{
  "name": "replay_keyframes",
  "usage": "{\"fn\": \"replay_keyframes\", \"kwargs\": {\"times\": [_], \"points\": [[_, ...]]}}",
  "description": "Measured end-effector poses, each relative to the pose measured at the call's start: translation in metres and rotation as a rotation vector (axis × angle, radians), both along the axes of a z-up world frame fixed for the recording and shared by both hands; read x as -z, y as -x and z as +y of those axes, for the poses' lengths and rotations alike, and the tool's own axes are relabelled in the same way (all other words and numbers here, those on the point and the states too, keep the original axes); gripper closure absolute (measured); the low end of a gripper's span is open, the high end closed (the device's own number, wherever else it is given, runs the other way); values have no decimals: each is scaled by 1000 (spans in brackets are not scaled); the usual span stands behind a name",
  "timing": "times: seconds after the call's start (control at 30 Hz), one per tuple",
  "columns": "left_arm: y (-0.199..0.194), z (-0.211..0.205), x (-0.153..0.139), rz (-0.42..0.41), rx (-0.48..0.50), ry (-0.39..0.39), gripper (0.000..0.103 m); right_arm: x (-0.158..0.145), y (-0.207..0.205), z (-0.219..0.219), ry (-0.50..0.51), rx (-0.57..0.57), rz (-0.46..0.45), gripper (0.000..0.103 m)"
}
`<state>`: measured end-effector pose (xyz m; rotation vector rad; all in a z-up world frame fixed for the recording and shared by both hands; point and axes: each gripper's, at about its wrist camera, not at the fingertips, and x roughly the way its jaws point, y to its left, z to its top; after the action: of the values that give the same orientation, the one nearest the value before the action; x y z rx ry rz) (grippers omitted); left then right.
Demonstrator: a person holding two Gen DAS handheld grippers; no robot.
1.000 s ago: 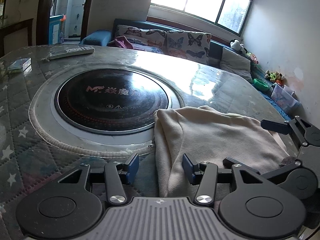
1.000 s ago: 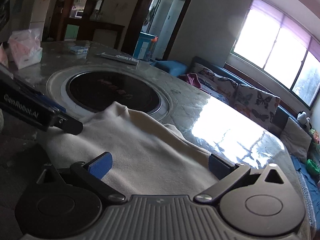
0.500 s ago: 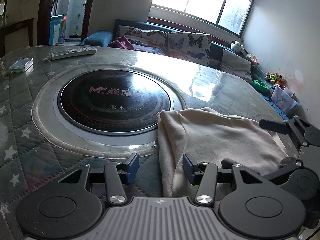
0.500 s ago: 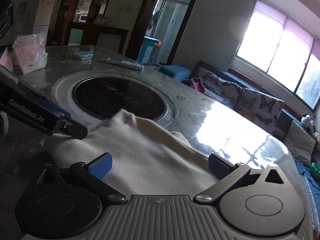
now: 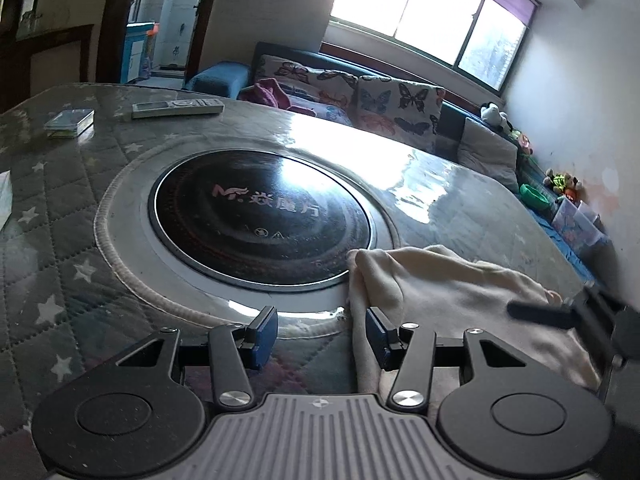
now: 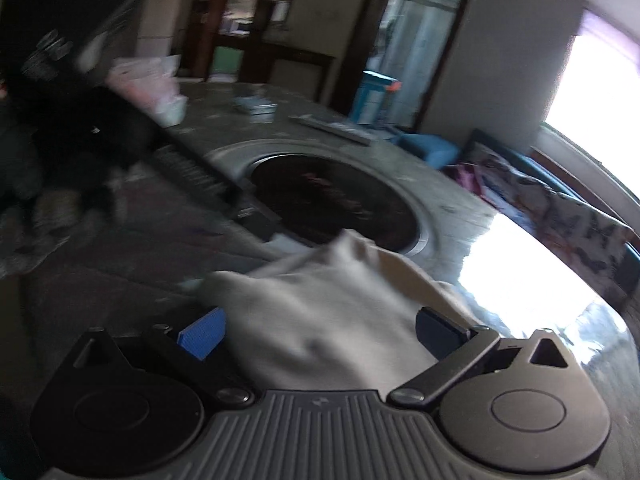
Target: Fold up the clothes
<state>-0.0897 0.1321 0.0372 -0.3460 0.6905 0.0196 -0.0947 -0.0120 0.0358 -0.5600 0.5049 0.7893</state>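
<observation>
While cream garment [image 5: 460, 292] lies bunched on quilted table [image 5: 60, 240], just right of round black cooktop [image 5: 260, 216], left gripper [image 5: 322, 334] hovers at its left edge, jaws apart, nothing held; right gripper [image 6: 318, 330] spread wide over cloth, view blurred

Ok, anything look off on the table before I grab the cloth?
One thing: the cream garment lies bunched, and its far corner overlaps the rim of the round black cooktop set into the table. Both grippers, left and right, are open. The right wrist view is motion-blurred, so finer detail is unclear.
</observation>
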Motion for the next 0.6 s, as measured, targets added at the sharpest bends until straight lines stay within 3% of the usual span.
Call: {"fn": "replay_keyframes", "kwargs": {"times": [0.1,0.23,0.3,0.37,0.47,0.6], "points": [[-1,4,-2,5,-9,27,48,4,9,13,30,-65,7,16],[-3,9,-4,14,-18,73,47,12,15,28,75,-129,12,51],[-4,11,-4,19,-21,102,46,14,16,31,80,-139,6,54],[-5,12,-3,28,-24,137,46,13,15,33,82,-133,3,68],[-7,14,-3,38,-30,194,44,7,11,26,38,-113,21,84],[-13,14,1,65,-44,296,41,-7,2,10,-61,-78,72,90]]}}
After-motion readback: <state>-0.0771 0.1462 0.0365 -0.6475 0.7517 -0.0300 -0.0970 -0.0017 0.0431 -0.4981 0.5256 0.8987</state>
